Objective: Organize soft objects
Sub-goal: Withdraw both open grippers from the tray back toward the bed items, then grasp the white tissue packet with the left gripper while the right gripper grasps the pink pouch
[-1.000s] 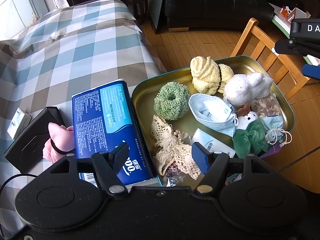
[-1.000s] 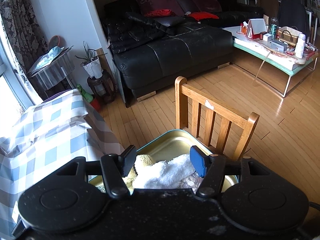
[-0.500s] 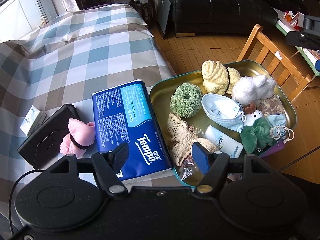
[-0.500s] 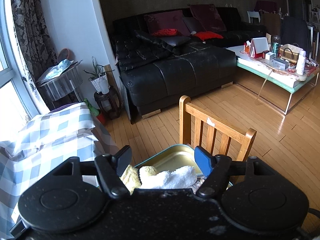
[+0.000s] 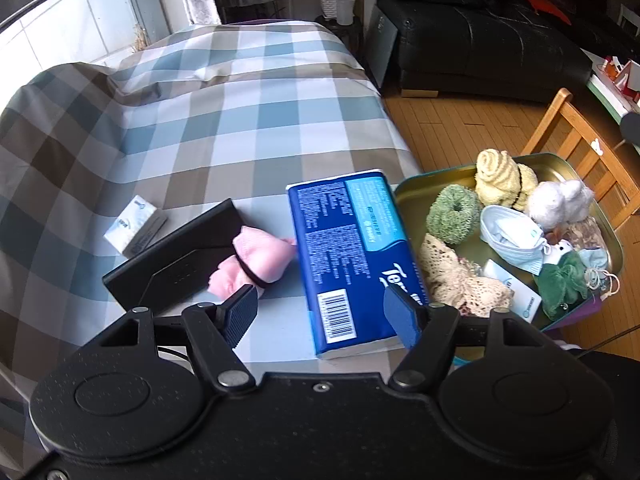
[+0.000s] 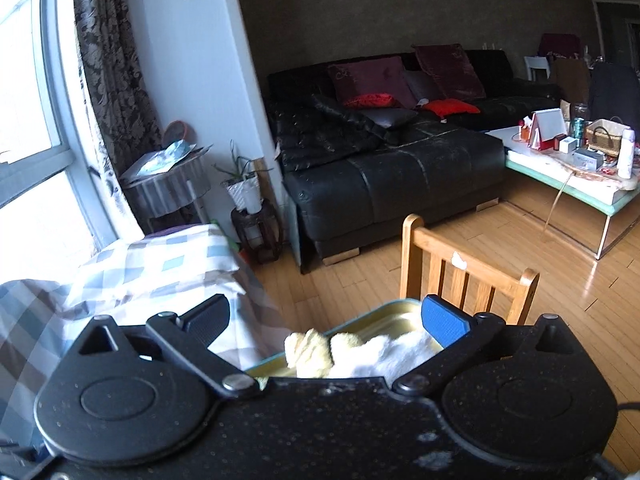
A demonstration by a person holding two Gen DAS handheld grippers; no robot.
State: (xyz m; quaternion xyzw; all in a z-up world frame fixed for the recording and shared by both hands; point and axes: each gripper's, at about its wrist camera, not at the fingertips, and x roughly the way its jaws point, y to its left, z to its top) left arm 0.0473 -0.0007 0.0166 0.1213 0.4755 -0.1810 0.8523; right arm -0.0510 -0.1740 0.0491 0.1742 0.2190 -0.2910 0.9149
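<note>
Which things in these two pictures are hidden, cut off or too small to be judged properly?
- Left wrist view: the near end of the metal tray is hidden by the left gripper.
- Left wrist view: the print on the blue tissue pack is too small to read.
- Right wrist view: the right gripper body hides all but the tray's far corner, the yellow towel roll and the white plush.

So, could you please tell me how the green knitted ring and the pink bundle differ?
The green knitted ring lies inside the metal tray; the pink bundle lies outside it on the checked cloth, against a black case. The ring is a round, open-centred loop; the bundle is a lumpy wad cinched by a dark band. Both are soft, and neither is gripped.
</note>
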